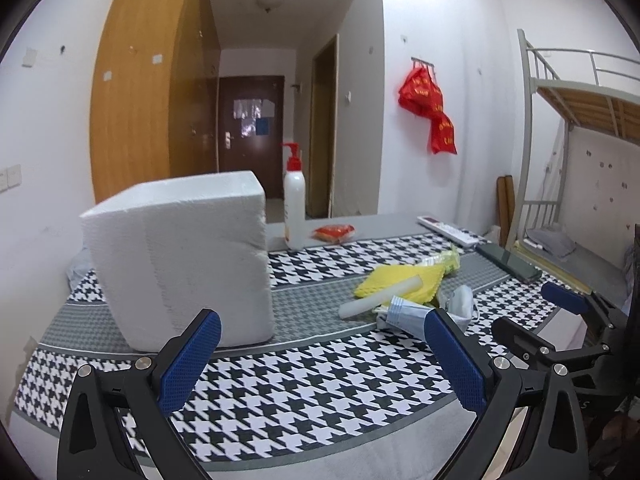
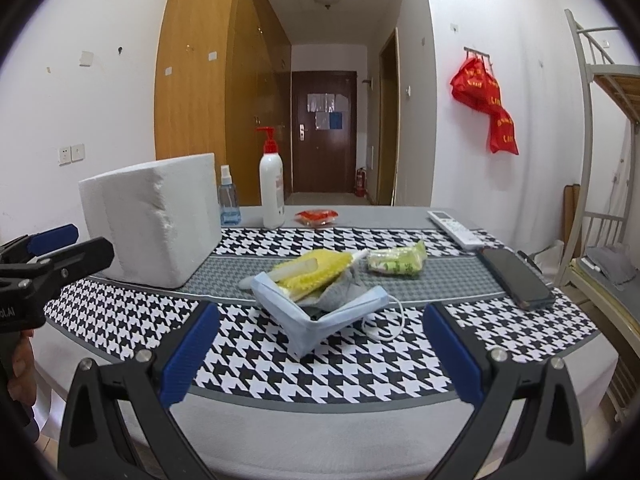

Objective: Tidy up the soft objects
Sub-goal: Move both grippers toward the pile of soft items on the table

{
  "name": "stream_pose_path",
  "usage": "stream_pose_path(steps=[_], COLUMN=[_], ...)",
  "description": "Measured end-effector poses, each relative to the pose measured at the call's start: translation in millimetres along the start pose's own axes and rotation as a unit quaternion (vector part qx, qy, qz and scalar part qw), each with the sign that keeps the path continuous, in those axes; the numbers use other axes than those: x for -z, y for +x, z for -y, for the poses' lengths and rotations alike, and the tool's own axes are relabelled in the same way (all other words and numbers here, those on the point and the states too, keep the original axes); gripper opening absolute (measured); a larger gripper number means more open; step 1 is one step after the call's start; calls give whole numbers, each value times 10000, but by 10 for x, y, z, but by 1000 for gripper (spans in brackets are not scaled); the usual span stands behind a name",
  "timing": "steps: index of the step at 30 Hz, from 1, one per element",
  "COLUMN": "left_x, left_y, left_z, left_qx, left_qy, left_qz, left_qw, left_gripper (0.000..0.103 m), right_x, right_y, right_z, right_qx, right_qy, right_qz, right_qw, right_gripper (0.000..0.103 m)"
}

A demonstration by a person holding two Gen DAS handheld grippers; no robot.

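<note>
A pile of soft things lies mid-table: a blue face mask (image 2: 320, 312), a grey mask (image 2: 340, 288), a yellow cloth (image 2: 316, 270) with a white foam stick (image 2: 296, 269), and a green tissue pack (image 2: 396, 263). The pile shows in the left wrist view too, with the yellow cloth (image 1: 404, 280) and the blue mask (image 1: 408, 314). A white foam box (image 2: 154, 220) (image 1: 180, 260) stands at the left. My left gripper (image 1: 324, 360) is open and empty, just in front of the box. My right gripper (image 2: 320, 354) is open and empty, just short of the blue mask.
At the back stand a white pump bottle (image 2: 272, 188), a blue spray bottle (image 2: 229, 200) and a red packet (image 2: 317, 216). A remote (image 2: 454, 229) and a phone (image 2: 516, 278) lie at the right. A houndstooth cloth (image 2: 280, 356) covers the table. A bunk bed (image 2: 600, 152) stands right.
</note>
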State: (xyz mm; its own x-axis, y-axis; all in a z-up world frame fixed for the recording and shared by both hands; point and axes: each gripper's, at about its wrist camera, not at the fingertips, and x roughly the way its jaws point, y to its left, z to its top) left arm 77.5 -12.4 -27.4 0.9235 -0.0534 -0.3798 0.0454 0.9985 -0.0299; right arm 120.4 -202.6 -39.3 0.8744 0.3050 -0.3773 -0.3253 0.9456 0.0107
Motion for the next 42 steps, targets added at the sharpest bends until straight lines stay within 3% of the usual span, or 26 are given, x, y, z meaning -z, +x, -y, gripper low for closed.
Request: stream_pose_path(steps=[17,35,42], left_x=[-213,-487,-457], left_y=[577,1163,1422], left_z=[192,338,317], left_qx=[913,951,1121], left_qy=[580,684,609], left_qz=[-599,-876,-1217], left_qw=[9923,9892,9843], left_gripper=[102,102,102], right_x=[61,64,80], right_y=[352,505,604], right_z=[161,184,144], right_qx=[41,-177,-332], right_qy=[183,258,199], right_qz=[-337,-460,-616], right_qw=[9993,9985,9973], right_gripper=[103,103,93])
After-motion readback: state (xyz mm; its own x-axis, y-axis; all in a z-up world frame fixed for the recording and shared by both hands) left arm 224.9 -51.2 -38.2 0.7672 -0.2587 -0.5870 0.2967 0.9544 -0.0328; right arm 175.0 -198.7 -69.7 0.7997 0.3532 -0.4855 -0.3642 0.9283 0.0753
